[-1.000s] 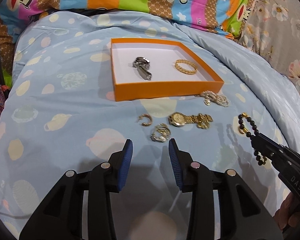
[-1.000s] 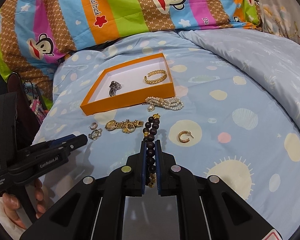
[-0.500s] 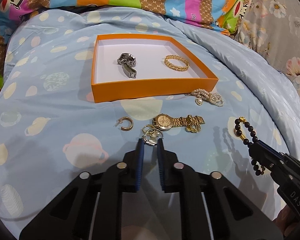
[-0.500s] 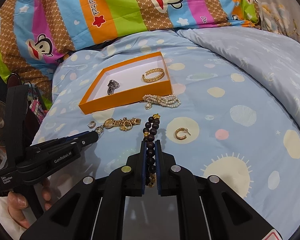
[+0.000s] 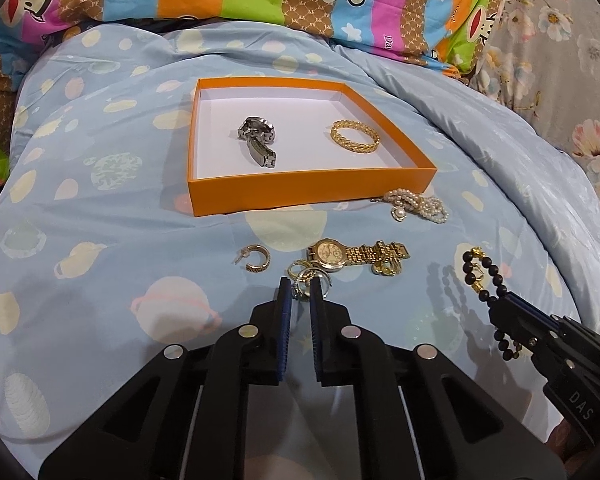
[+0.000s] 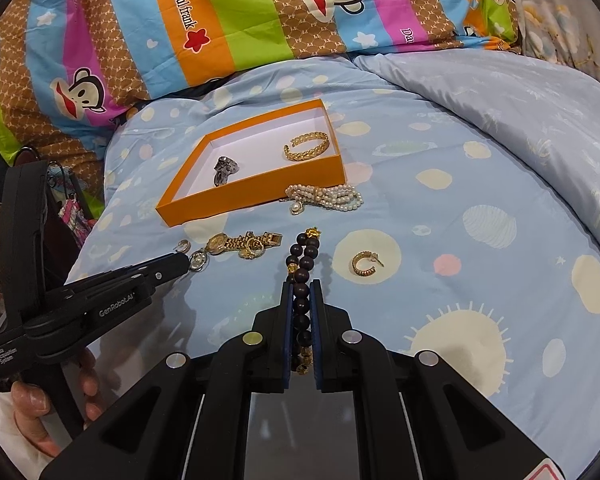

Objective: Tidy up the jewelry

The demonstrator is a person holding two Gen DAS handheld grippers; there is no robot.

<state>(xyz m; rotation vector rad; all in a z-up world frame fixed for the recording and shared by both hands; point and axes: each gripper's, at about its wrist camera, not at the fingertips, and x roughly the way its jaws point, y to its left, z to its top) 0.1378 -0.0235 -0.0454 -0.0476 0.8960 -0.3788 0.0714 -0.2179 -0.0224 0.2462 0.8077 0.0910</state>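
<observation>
An orange box with a white floor lies on the blue bedspread and holds a silver watch and a gold bangle. My left gripper is shut on a small cluster of silver and gold rings, seen beside its tip in the right wrist view. My right gripper is shut on a dark bead bracelet. A gold watch, a gold hoop earring and a pearl bracelet lie in front of the box.
Another gold hoop earring lies right of the bead bracelet. A striped monkey-print pillow lies behind the box. A floral cloth is at the far right. The bedspread slopes down at the right side.
My left gripper moved forward to the ring cluster and closed on it. The right gripper has kept hold of the bead bracelet and has barely moved.
</observation>
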